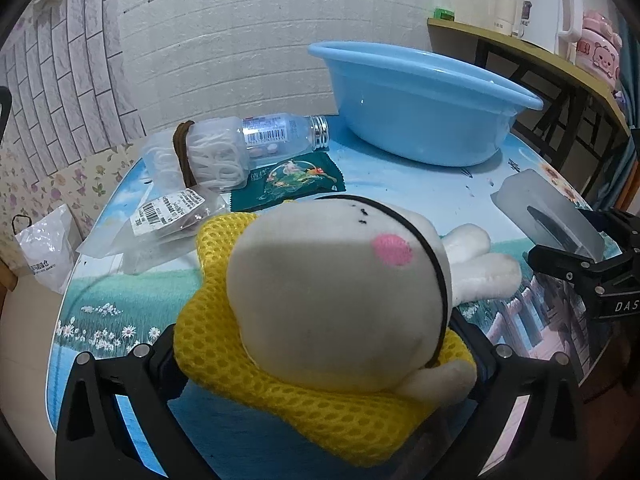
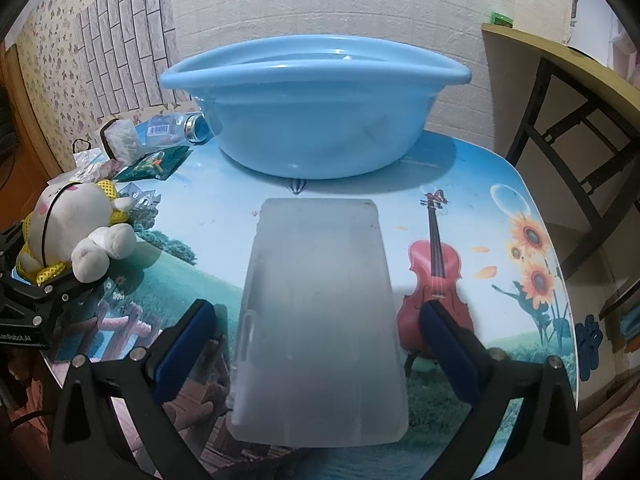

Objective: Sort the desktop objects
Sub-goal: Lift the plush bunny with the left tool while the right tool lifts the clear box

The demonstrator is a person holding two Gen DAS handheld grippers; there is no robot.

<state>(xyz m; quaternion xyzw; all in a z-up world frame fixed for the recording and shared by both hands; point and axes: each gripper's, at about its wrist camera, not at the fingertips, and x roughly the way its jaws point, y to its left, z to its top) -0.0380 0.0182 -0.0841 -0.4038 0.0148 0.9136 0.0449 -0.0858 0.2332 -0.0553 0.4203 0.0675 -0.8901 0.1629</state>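
Observation:
A white plush rabbit [image 1: 332, 292] in a yellow mesh vest lies on the picture-printed table [image 1: 120, 296], between the fingers of my left gripper [image 1: 320, 344]. The jaws stand wide and the vest brushes the left finger [image 1: 160, 356]. The right wrist view shows the rabbit [image 2: 80, 220] at the left edge. A frosted plastic box [image 2: 320, 312] lies flat between the blue pads [image 2: 184, 344] of my open right gripper [image 2: 316, 320], with a gap on each side. A blue basin [image 2: 316, 128] stands behind the box.
At the back left lie a clear bottle [image 1: 280, 132], a bag of cotton swabs [image 1: 200, 156] with a brown band, a green packet [image 1: 292, 180] and a barcoded clear bag [image 1: 168, 220]. A wooden shelf [image 1: 520, 48] carrying a white kettle [image 1: 540, 4] stands at the right.

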